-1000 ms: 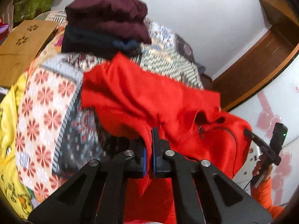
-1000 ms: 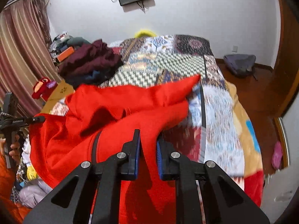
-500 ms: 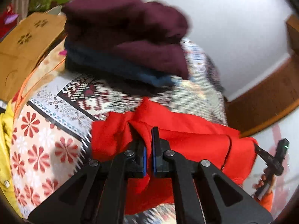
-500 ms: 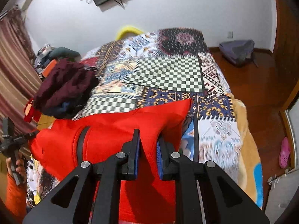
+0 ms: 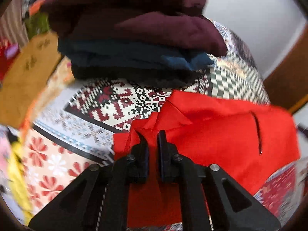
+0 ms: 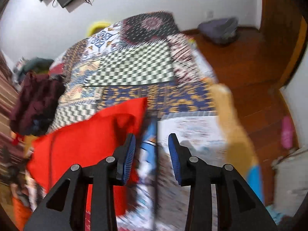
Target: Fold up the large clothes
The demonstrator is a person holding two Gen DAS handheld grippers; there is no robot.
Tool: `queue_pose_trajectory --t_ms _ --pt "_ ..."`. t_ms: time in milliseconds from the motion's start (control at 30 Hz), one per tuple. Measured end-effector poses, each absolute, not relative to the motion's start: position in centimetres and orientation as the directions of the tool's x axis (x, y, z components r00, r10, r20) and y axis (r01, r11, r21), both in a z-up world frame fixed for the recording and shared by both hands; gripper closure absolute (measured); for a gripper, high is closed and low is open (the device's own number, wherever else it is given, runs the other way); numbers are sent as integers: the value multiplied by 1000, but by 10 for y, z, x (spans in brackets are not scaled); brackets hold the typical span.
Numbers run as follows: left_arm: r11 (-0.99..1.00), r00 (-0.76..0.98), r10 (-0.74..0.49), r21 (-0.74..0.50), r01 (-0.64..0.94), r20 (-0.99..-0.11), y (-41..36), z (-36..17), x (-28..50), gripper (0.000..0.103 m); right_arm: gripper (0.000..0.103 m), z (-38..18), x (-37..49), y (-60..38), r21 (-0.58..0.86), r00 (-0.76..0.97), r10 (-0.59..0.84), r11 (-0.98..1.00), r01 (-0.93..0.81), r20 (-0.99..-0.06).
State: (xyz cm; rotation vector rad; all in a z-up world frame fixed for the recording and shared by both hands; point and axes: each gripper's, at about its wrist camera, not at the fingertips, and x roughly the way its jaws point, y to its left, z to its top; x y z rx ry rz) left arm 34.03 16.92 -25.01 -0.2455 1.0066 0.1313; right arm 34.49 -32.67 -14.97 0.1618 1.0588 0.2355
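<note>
Since half a second ago the right gripper has let go, fingers spread wide, empty. Its view shows the red garment at 9 o'clock, lying on the patchwork bed. Only the left view shows the left gripper clamping the garment's edge, folded clothes stack at 12 o'clock.

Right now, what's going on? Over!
Left gripper nearly shut around red top. Right gripper open, empty. Top flat on bed. Clothes pile just beyond.
</note>
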Motion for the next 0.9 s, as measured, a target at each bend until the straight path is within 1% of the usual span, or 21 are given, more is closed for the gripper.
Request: queue_pose_trajectory --t_ms 33,67,100,133,167,200,267,333,400,433,567,767,900 --pt "972 528 21 -108 -211 -849 164 -246 338 90 71 -142 333 -326 213 480 250 968 -130 -841" --pt "977 527 46 -71 -200 -849 158 -239 334 82 71 -138 326 -325 185 489 231 973 -141 -841" --pt "979 528 52 -61 -195 -847 156 -234 331 70 71 -133 317 -322 148 499 209 976 -158 -841" --pt "980 535 44 -68 -188 -844 154 -228 327 64 71 -127 305 -315 105 512 189 977 -188 -838" --pt "980 557 12 -102 -172 -831 153 -218 319 56 71 -124 299 -312 82 520 182 975 -209 -834" --pt "979 572 -8 -124 -164 -820 151 -211 313 51 70 -121 292 -305 59 527 177 971 -233 -831" --pt "977 599 -28 -149 -154 -801 149 -195 300 47 69 -115 276 -289 20 537 180 956 -291 -824" --pt "978 616 -30 -151 -145 -788 145 -183 289 45 64 -113 265 -272 0 539 195 940 -340 -819" --pt "981 625 -31 -142 -129 -780 139 -175 277 40 54 -112 252 -255 -1 536 219 925 -380 -815" --pt "985 626 -27 -129 -118 -779 134 -173 272 39 53 -113 245 -247 6 532 237 916 -400 -813" --pt "994 604 -35 -89 -59 -796 113 -182 252 31 52 -128 227 -223 49 473 295 884 -466 -830" --pt "999 523 -33 -43 -6 -852 91 -225 241 30 52 -158 223 -200 78 372 300 858 -508 -878" --pt "998 485 -51 -33 45 -873 73 -245 245 30 52 -174 235 -189 118 308 309 851 -511 -900"
